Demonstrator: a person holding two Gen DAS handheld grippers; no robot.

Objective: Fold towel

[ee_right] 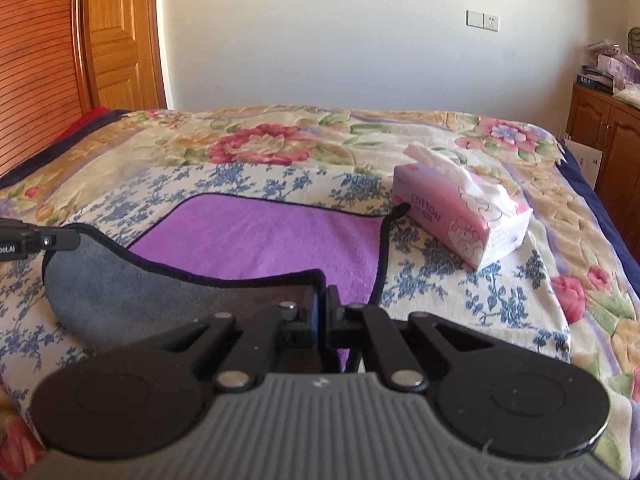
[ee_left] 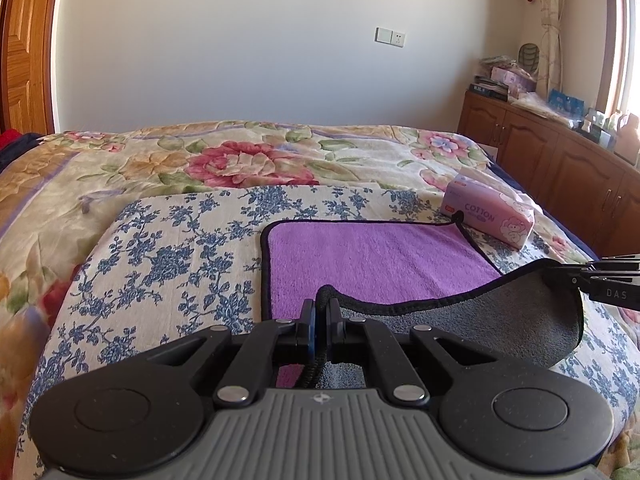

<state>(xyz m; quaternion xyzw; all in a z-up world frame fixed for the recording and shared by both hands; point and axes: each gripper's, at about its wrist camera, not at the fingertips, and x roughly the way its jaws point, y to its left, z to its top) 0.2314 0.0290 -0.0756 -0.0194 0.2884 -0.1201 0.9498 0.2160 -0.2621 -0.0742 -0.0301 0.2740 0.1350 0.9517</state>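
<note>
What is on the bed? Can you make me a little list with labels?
towel: purple on top, grey underneath, near edge lifted
left gripper: shut on the towel's near edge
right gripper: shut on the towel's near edge
tissue pack: pink, by the towel's far right corner
bedspread: flowery

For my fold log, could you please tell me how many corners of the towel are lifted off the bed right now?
2. One near corner of the towel is pinched in the left gripper, the other in the right gripper; both far corners lie flat near the tissue pack.
</note>
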